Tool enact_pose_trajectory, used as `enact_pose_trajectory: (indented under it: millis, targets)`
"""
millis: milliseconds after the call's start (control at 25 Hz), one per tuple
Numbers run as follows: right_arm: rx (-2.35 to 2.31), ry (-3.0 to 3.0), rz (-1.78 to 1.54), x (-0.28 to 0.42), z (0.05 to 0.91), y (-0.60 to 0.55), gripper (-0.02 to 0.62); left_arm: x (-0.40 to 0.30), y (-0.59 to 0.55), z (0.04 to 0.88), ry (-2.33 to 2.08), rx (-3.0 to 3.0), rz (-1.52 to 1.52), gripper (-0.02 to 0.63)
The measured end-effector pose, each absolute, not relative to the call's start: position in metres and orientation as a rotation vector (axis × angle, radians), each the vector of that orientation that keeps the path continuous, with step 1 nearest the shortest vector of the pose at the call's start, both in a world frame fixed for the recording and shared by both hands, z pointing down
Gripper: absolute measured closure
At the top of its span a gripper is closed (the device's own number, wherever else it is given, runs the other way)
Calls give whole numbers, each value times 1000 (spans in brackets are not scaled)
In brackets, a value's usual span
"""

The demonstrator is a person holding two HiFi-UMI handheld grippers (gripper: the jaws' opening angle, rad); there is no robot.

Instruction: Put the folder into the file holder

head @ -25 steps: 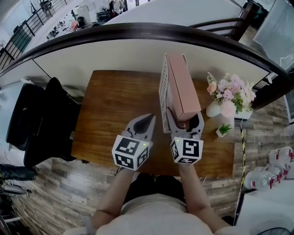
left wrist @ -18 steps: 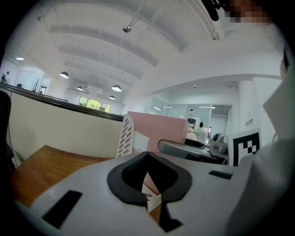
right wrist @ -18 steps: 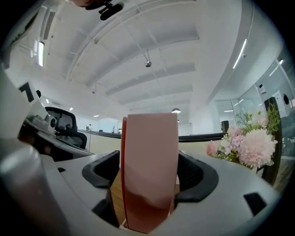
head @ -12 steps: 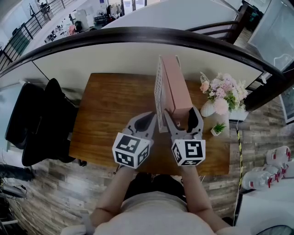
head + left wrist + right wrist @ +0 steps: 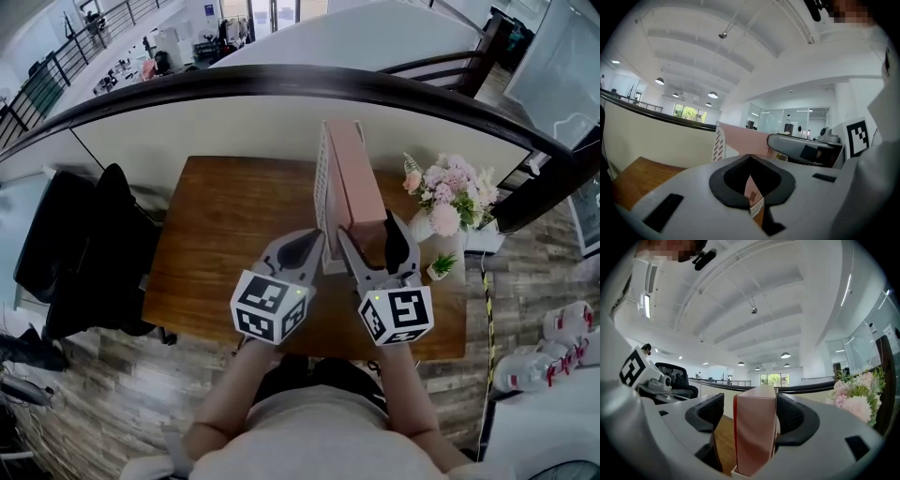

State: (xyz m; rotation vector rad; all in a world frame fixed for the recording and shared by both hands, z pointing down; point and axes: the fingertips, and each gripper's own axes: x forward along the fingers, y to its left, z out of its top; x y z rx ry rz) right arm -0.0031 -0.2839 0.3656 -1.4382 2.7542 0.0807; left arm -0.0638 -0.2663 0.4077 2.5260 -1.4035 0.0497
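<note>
A pink folder (image 5: pixel 361 183) stands upright in the white slotted file holder (image 5: pixel 322 187) on the wooden desk (image 5: pixel 225 216). My right gripper (image 5: pixel 368 230) straddles the folder's near end, and its jaws are closing. In the right gripper view the folder (image 5: pixel 754 432) fills most of the gap of the right gripper (image 5: pixel 752 420); a gap still shows by the left pad. My left gripper (image 5: pixel 309 246) is shut, just left of the holder's near end. From the left gripper (image 5: pixel 750 161), the holder (image 5: pixel 719 145) and the folder (image 5: pixel 745 136) show ahead.
A white vase of pink flowers (image 5: pixel 450 192) and a small potted plant (image 5: pixel 439 269) stand right of the holder. A black office chair (image 5: pixel 84 244) stands left of the desk. A curved partition (image 5: pixel 234 112) runs behind it.
The right gripper has turned a little and reaches further along the folder's near end, with its jaws slightly narrower. The left gripper has hardly moved.
</note>
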Motion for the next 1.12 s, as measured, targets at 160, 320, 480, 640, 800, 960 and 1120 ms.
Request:
enact_pose_trajectory:
  millis: [160,320,480,640,800,960,1120]
  targets:
    - [-1429,2748,103,1,358,-280,261,-65,-266,398,-1407,2555,32,601]
    - [-1401,2749,159,2,349,-273,302,-64,-266,390,-1405,2565,7,601]
    - [-1351,2748,153,3,344,-263,336,-61,-262,390,-1393,2574,-7,601]
    - [-1300,2774,117,1,345,-256,379,-57,-258,391,-1380,2591,-3,600]
    - [-1289,2782,106,2,348,-249,456,-54,-254,394,-1374,2594,23,597]
    - [-1276,2818,65,1,358,-243,528,-54,-248,394,-1372,2596,17,597]
    - [-1270,2840,9,2,368,-239,584,-55,-246,401,-1372,2575,37,597]
